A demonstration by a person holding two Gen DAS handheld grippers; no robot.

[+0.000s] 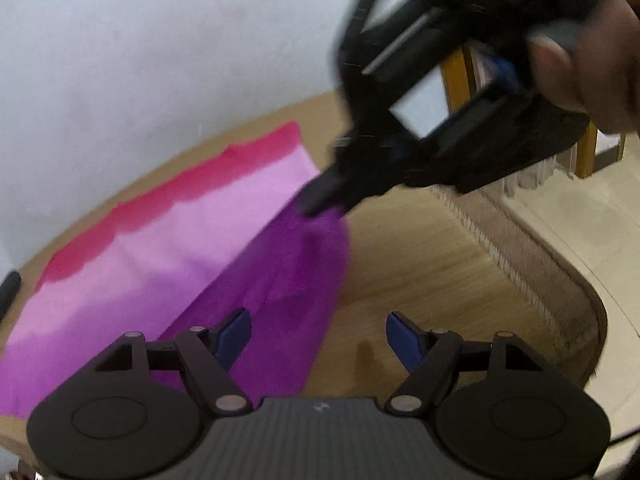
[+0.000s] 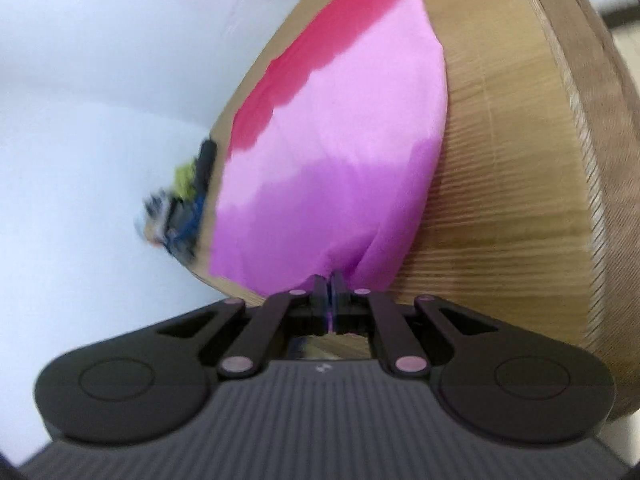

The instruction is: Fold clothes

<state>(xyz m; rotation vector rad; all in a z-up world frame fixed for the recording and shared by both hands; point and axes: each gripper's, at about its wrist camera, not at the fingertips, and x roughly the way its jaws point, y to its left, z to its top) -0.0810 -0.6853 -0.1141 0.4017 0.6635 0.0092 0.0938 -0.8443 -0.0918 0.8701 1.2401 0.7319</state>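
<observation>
A cloth (image 1: 192, 232) banded in red, pale pink and purple lies on a round wooden table (image 1: 424, 264). Its near purple part is folded over, and in the left wrist view my right gripper (image 1: 316, 200), held by a hand (image 1: 592, 68), pinches the far corner of that fold. The right wrist view shows the same: my right gripper (image 2: 330, 280) is shut on the cloth (image 2: 340, 152), with fabric bunched between the pads. My left gripper (image 1: 319, 334) stands open low over the fold's near edge, with nothing between its blue pads (image 1: 236, 332).
A pale wall runs behind the table. The table's woven rim (image 1: 532, 264) curves on the right, with tiled floor (image 1: 600, 216) and wooden chair legs (image 1: 456, 76) beyond. A dark object (image 1: 10, 288) lies at the table's left edge; blurred clutter (image 2: 180, 208) lies past the cloth.
</observation>
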